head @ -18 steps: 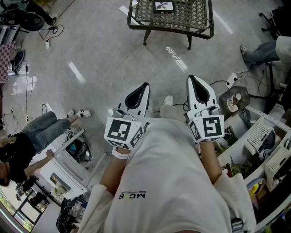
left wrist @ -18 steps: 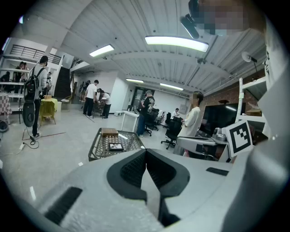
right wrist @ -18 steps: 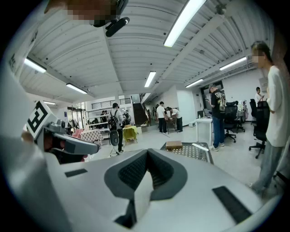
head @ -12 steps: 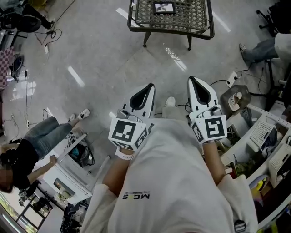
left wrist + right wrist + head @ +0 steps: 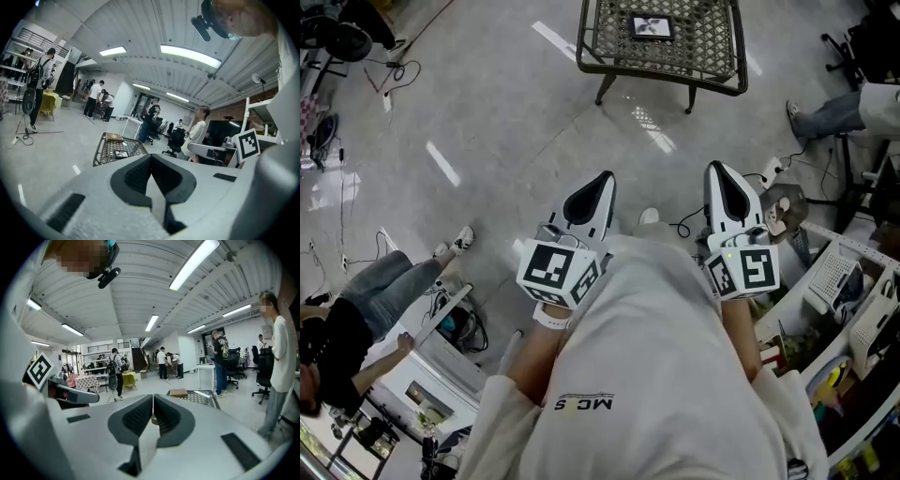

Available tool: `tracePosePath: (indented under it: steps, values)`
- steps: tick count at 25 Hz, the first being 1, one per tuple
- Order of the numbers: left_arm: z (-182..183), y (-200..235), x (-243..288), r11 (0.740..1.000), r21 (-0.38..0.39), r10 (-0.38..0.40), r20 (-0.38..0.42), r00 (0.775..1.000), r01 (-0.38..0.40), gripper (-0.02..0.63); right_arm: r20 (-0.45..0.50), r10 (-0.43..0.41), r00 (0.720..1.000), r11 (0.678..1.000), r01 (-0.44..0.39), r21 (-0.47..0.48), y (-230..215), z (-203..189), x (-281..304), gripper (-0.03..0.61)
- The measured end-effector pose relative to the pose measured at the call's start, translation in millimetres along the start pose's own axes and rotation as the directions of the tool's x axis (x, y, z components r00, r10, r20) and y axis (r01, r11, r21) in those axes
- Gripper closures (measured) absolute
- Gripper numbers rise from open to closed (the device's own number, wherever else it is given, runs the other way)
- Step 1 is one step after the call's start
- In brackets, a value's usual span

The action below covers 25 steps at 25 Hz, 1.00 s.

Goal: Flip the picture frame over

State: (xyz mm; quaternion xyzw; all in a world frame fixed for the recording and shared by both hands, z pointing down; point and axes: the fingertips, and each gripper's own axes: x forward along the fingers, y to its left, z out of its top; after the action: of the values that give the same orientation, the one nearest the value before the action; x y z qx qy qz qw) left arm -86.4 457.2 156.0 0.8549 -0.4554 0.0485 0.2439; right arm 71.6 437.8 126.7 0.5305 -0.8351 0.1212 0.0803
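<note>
The picture frame point(image 5: 652, 26) lies face up on a dark metal mesh table point(image 5: 712, 56) at the top of the head view, far ahead of both grippers. My left gripper point(image 5: 604, 178) and right gripper point(image 5: 716, 168) are held close to the person's body, pointing toward the table, both shut with nothing in them. In the left gripper view the jaws point(image 5: 151, 161) meet, and beyond them stand the table point(image 5: 101, 150), the frame point(image 5: 122, 153) and a brown box point(image 5: 114, 137). The right gripper point(image 5: 153, 404) also has its jaws pressed together, with the table point(image 5: 201, 399) and box point(image 5: 178, 392) ahead.
Grey floor lies between me and the table. A person point(image 5: 352, 319) sits on the floor at left beside a white cart point(image 5: 431, 361). White bins and clutter point(image 5: 848, 291) crowd the right side, with cables point(image 5: 769, 173) on the floor. Several people stand in the background.
The head view has shifted, so the table and frame now sit a little further right. The right gripper has moved slightly right. Both grippers stay shut.
</note>
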Motion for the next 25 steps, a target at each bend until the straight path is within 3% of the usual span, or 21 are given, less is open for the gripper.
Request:
tracePosePath:
  steps: [6,10,19,25]
  values:
    - [13.5,31.8,7.5,0.999,0.000,-0.051,-0.002,0.999,0.051,0.589,0.009,-0.039,0.999,0.999,0.039,-0.002,14.9,7.6,21.2,0.561]
    - [17.0,46.9,13.7,0.998,-0.003,-0.057,-0.023,0.998,0.057,0.589,-0.001,-0.082,0.997,0.995,0.082,0.048,12.3,1.5,31.3,0.560]
    - [36.7,99.9,69.1,0.999,-0.025,0.021,-0.039,0.999,-0.022,0.589,-0.041,-0.001,0.999,0.996,0.005,0.094,-24.2,-2.7,117.5,0.560]
    - [57.2,117.4,145.7,0.997,-0.019,0.070,-0.095,0.993,-0.072,0.589,-0.063,0.087,0.994,0.991,-0.080,0.104,-76.5,6.1,201.3,0.560]
